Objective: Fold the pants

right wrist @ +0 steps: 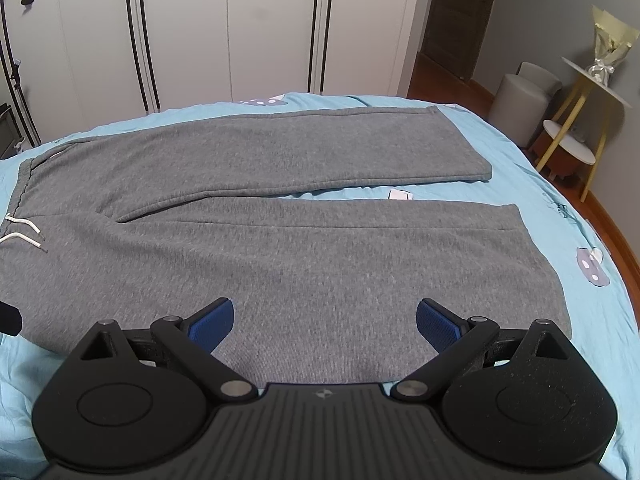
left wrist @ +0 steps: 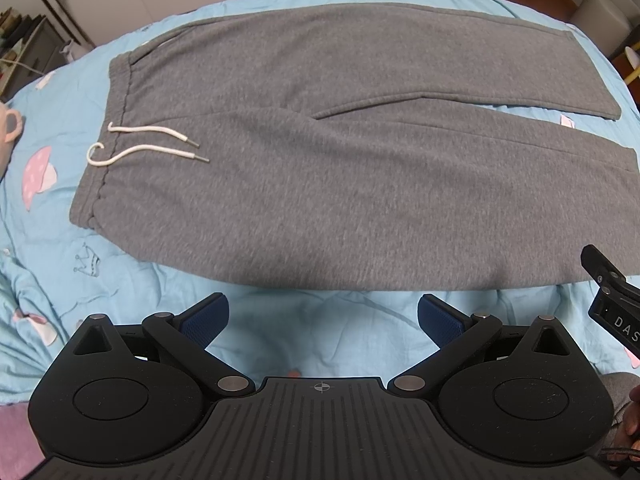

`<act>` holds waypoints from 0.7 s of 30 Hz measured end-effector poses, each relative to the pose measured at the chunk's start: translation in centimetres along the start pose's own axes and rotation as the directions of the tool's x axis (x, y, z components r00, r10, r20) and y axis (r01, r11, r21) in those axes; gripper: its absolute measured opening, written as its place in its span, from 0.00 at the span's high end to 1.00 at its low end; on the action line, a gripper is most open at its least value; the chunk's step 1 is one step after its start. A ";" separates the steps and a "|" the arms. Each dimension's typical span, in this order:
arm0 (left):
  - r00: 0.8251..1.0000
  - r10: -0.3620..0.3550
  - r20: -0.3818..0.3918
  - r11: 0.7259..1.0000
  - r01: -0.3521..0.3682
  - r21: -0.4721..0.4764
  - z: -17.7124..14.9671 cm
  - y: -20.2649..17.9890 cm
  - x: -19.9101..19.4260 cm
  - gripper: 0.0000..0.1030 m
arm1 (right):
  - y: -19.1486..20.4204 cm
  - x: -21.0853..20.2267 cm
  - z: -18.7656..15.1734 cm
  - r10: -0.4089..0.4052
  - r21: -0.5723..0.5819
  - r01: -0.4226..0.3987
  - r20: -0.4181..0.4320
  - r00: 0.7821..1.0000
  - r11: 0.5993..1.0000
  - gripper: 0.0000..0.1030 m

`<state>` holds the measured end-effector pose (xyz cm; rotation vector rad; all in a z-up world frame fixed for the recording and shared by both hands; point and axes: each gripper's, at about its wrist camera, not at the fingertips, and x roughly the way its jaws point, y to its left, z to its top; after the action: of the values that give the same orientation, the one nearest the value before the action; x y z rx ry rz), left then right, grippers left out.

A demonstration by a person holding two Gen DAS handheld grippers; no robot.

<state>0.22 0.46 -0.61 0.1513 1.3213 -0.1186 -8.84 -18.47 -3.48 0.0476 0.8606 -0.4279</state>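
Note:
Grey sweatpants (left wrist: 320, 168) lie flat on a light blue bedspread (left wrist: 120, 264), waistband to the left with a white drawstring (left wrist: 148, 144), both legs stretched to the right. My left gripper (left wrist: 323, 316) is open and empty, over the bedspread just short of the near edge of the pants. My right gripper (right wrist: 325, 320) is open and empty, over the near leg of the pants (right wrist: 320, 264). Part of the right gripper shows at the right edge of the left wrist view (left wrist: 612, 300).
White wardrobe doors (right wrist: 240, 32) stand behind the bed. A grey stool (right wrist: 520, 100) and a small side table (right wrist: 576, 120) with yellow legs stand on the wooden floor at the right. A pink object (left wrist: 8, 128) lies at the left edge of the bed.

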 end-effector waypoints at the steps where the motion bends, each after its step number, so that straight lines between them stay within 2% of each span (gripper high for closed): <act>1: 1.000 -0.001 0.000 1.000 0.001 0.000 0.0 0.0 0.0 0.00 | 0.0 0.0 -0.1 0.000 0.000 0.000 0.001 1.000 1.000 0.05; 21: 1.000 0.001 -0.001 1.000 -0.001 -0.001 0.0 0.0 0.0 0.00 | 0.0 0.0 -0.3 0.000 0.001 0.000 0.001 1.000 1.000 0.05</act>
<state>0.24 0.46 -0.60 0.1510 1.3219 -0.1167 -9.02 -18.39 -3.67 0.0481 0.8592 -0.4284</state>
